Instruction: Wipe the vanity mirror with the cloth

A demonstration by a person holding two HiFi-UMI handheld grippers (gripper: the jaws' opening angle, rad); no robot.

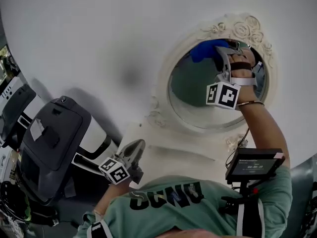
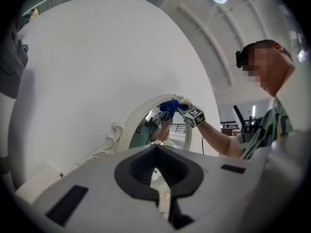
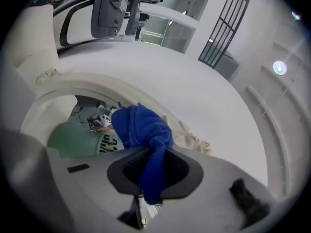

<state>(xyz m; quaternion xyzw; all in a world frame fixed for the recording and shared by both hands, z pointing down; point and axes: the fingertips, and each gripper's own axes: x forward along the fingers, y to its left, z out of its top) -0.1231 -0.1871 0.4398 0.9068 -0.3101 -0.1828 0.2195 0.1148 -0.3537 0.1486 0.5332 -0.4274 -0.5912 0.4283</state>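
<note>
Vanity mirror (image 1: 194, 89), oval, in a white scrolled frame (image 1: 238, 28) on a plain white wall (image 1: 99, 33). In the head view the right side of the glass is hidden behind the forearm and the right gripper (image 1: 229, 51). Blue cloth (image 1: 205, 48) sits bunched at the top of the glass, just under the frame's upper edge. Right gripper view: jaws clenched on the cloth (image 3: 143, 130), one tail hanging down through the gap; how much cloth lies flat on the glass cannot be made out. Glass gives back a green shirt, partly cut off by the gripper body. Left gripper (image 1: 137, 146) is low by the chest, well apart from the mirror; its own view shows the jaws (image 2: 163, 198) pressed together with nothing held, and the mirror's lower part is hidden behind that gripper's body. Dark grey machine (image 1: 49, 138) at left, cut by the picture edge, kind unclear. Scrollwork sits close above the cloth; lower and left glass lie uncovered; wall left of the frame is open
</note>
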